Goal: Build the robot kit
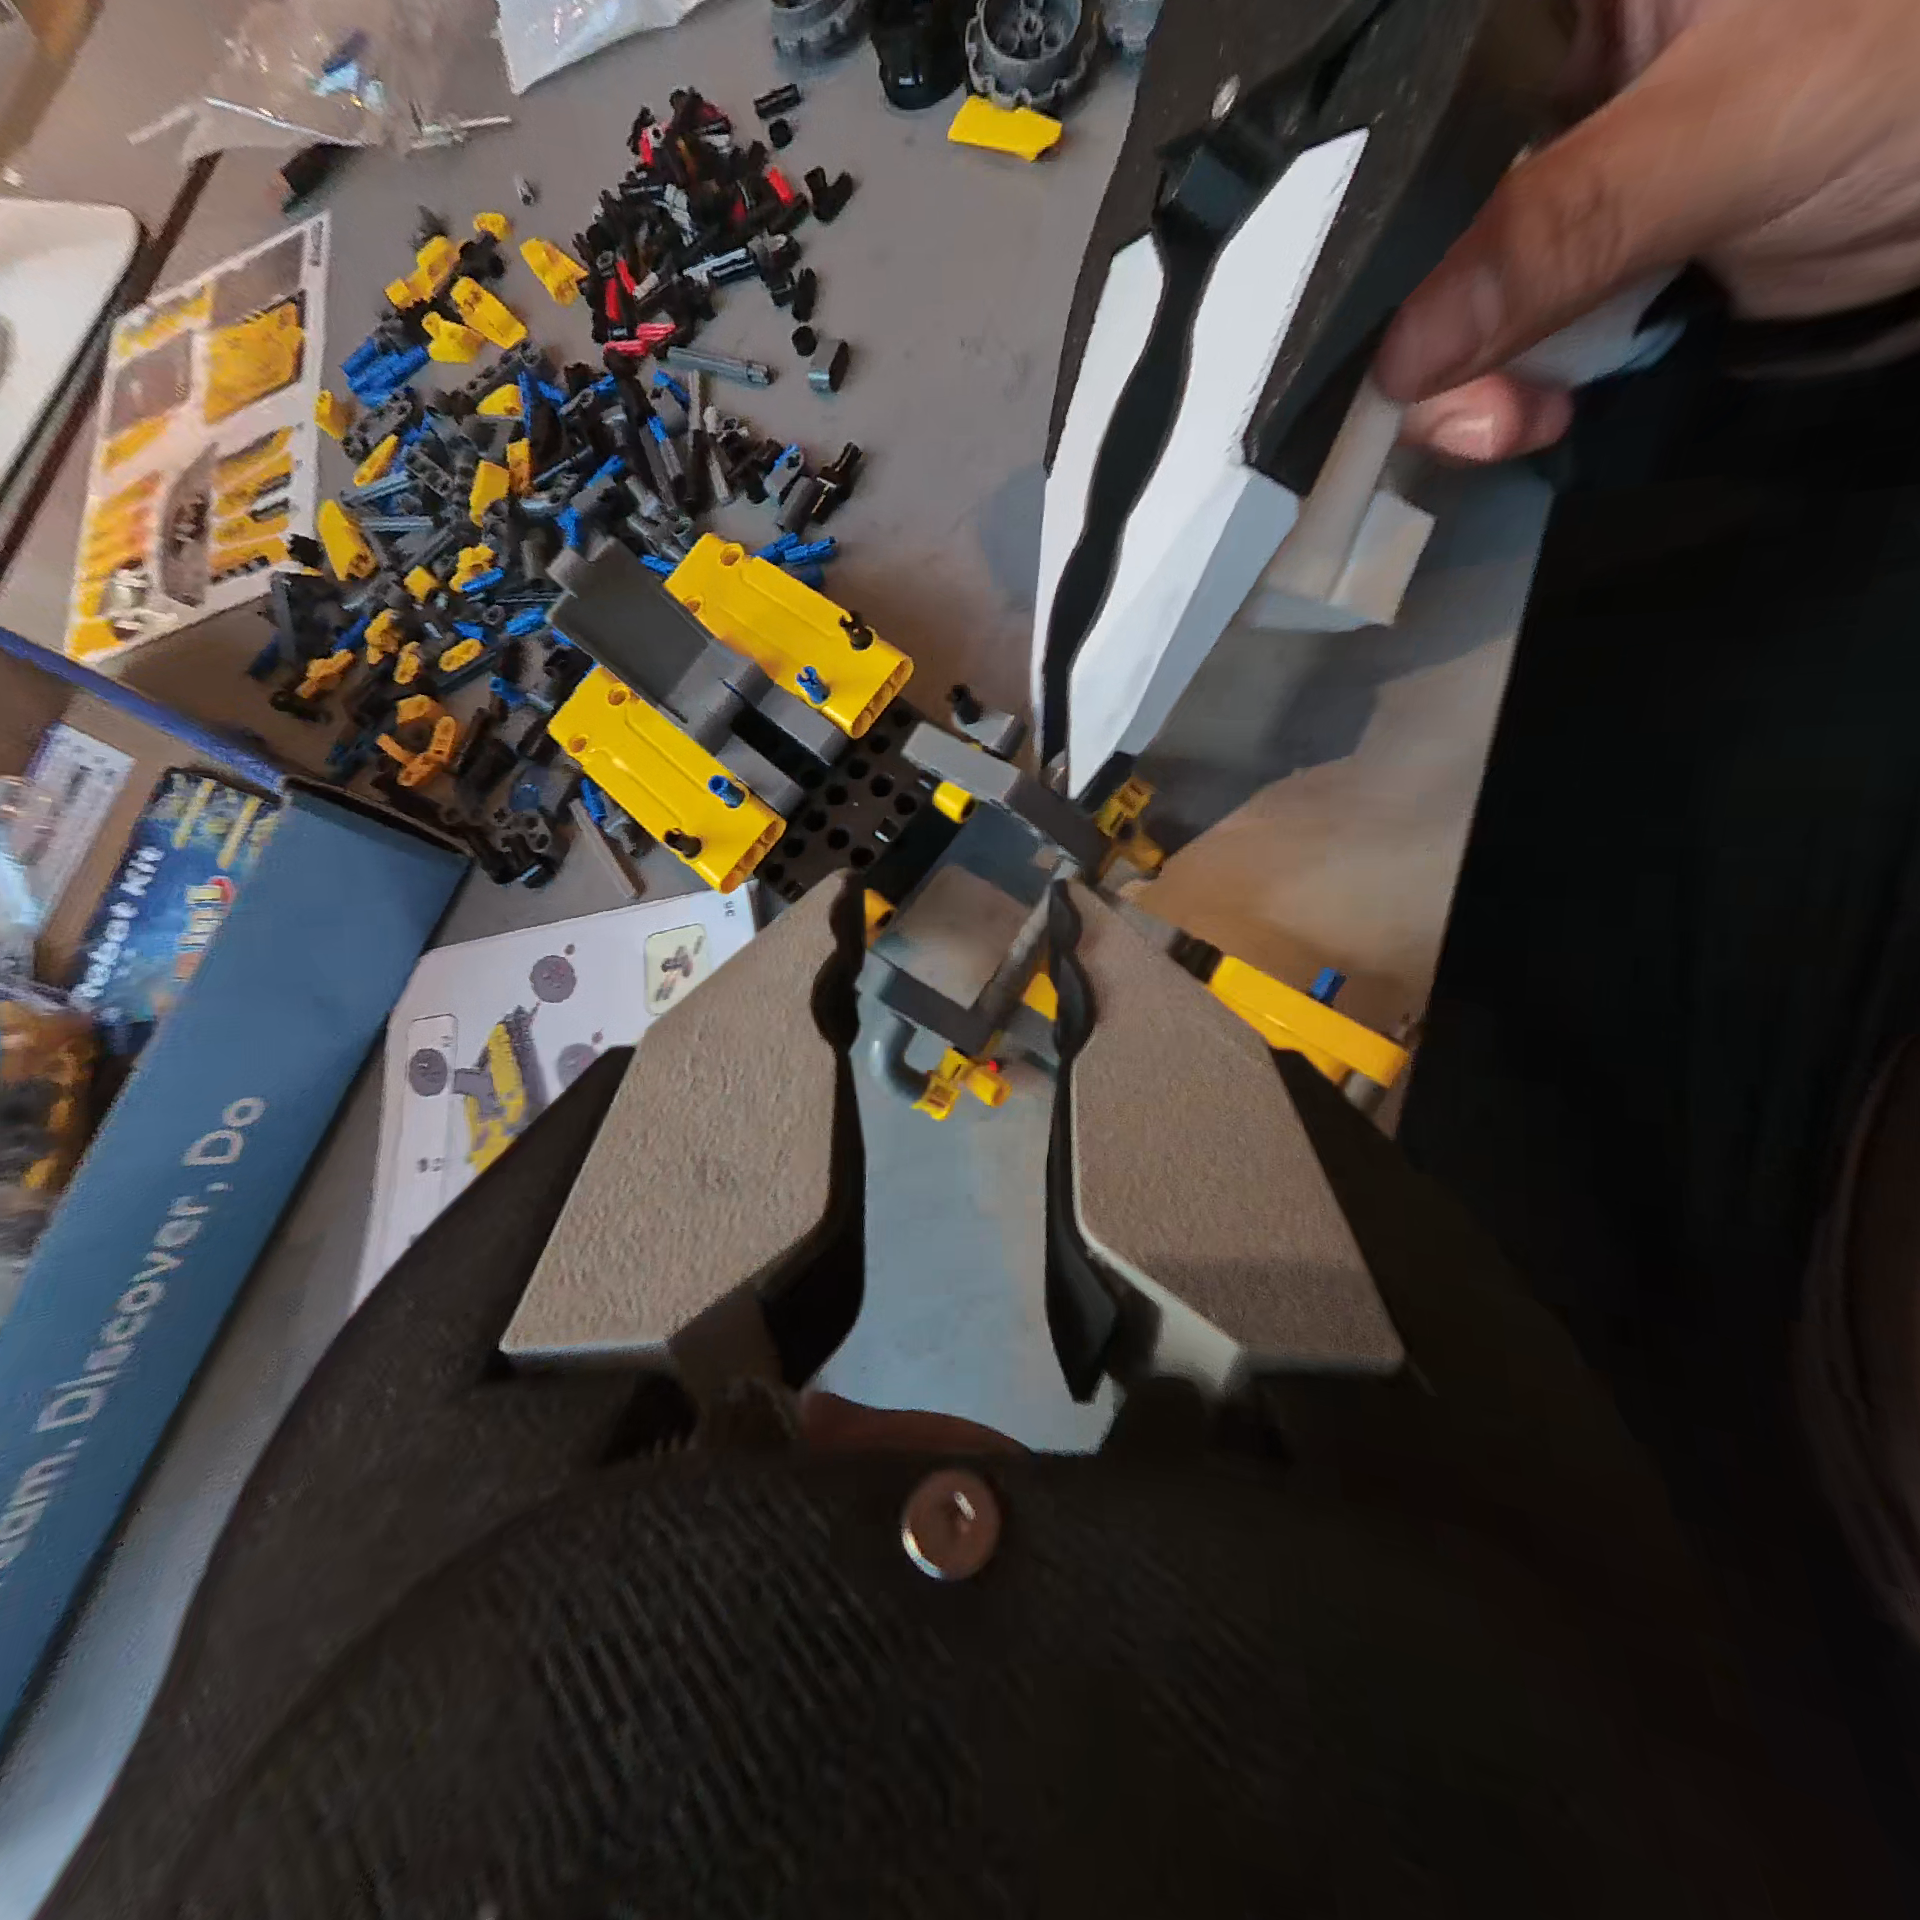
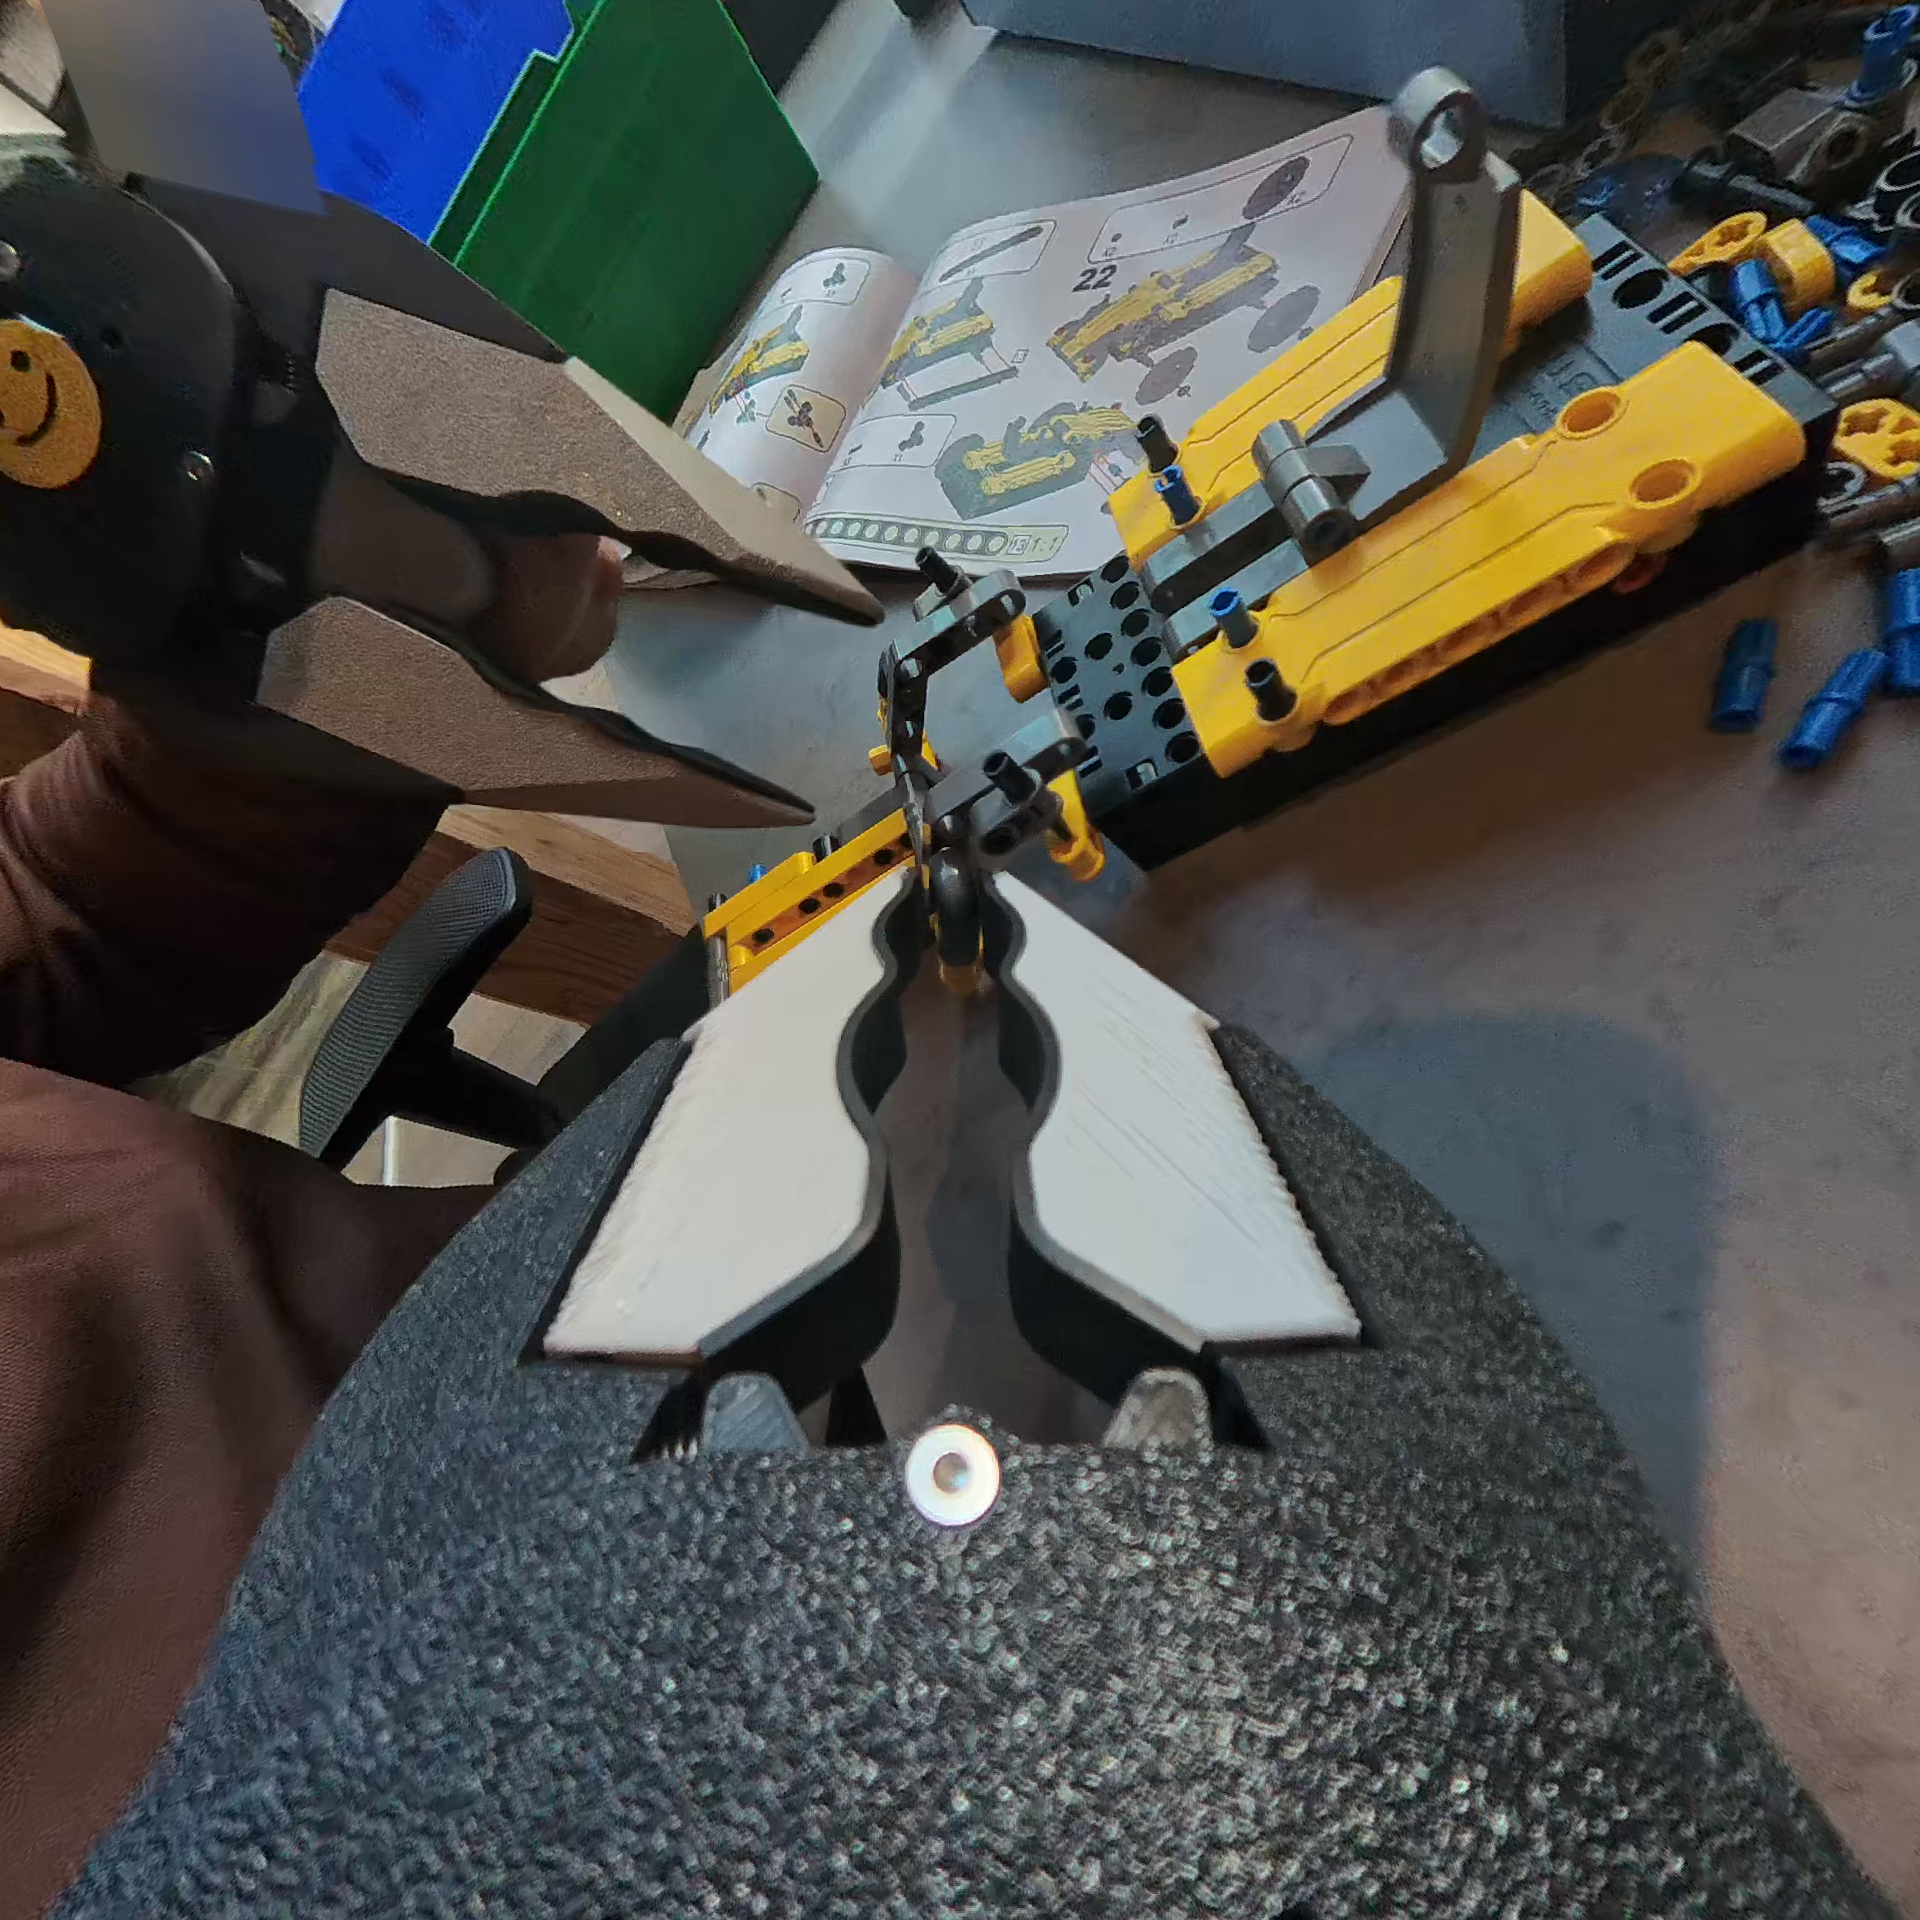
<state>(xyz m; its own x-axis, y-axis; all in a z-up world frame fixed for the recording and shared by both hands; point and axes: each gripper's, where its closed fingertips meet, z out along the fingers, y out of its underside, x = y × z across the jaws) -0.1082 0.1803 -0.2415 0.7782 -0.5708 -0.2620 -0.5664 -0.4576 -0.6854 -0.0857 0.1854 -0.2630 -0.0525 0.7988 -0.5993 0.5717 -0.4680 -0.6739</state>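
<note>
On grey table (image 2: 1455,1039), yellow-black brick model (image 2: 1455,499), grey upright fin, R gripper (image 2: 951,883) pinching its front link, L gripper (image 1: 956,914) open

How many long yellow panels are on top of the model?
2: one yellow panel on the model's near side, another behind the grey upright piece. Others may be hidden.

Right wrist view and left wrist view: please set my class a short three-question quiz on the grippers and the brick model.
1. True or false: the left gripper has its grey fingers shut tight.
2. The right gripper pinches which thing? A: the end of the yellow and black model. B: a loose blue pin. C: a wheel.
3. Fill in: beyond the model, an open instruction ___ lies on the table.

Key: 1 false, they stand open. 2 A. 3 booklet.
</note>
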